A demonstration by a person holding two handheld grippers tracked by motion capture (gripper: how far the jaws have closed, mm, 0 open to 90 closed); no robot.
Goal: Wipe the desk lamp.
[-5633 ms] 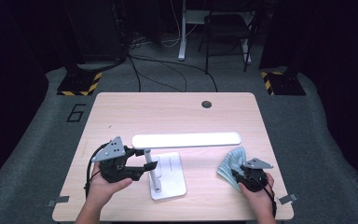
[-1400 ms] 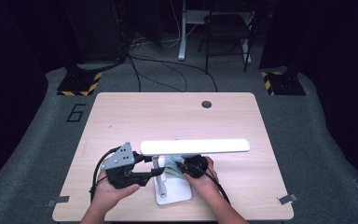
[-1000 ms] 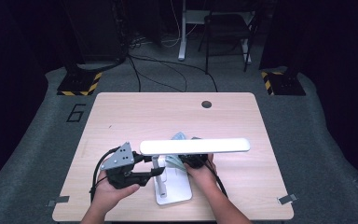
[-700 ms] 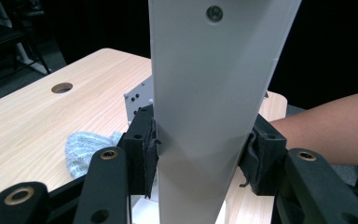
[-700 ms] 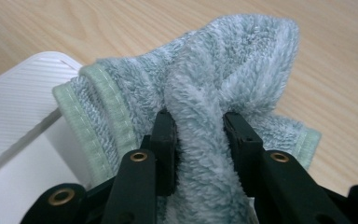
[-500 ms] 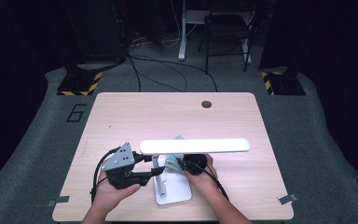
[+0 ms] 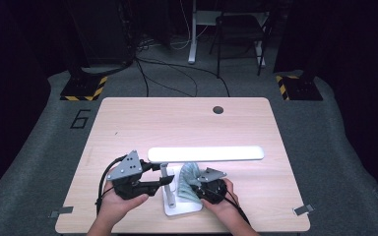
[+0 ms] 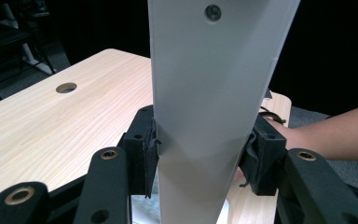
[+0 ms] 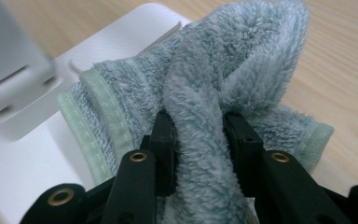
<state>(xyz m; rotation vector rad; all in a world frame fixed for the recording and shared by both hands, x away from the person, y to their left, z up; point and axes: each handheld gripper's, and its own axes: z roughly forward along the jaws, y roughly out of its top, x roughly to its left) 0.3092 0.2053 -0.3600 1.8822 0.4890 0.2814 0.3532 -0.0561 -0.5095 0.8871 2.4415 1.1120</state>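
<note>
My left gripper (image 7: 165, 181) is clamped on the thin post (image 8: 205, 116) of the white lamp (image 7: 205, 154), with a pad pressing on each side of it. My right gripper (image 9: 198, 135) is squeezed tight on a fold of the fluffy blue-green cloth (image 9: 223, 84), and the cloth lies partly on the lamp's flat white base (image 9: 23, 158) and partly on the tabletop (image 7: 187, 123), just beside the post. The lamp stands near the front edge of the tabletop, close to the middle, and its long bright bar reaches out toward the right edge.
</note>
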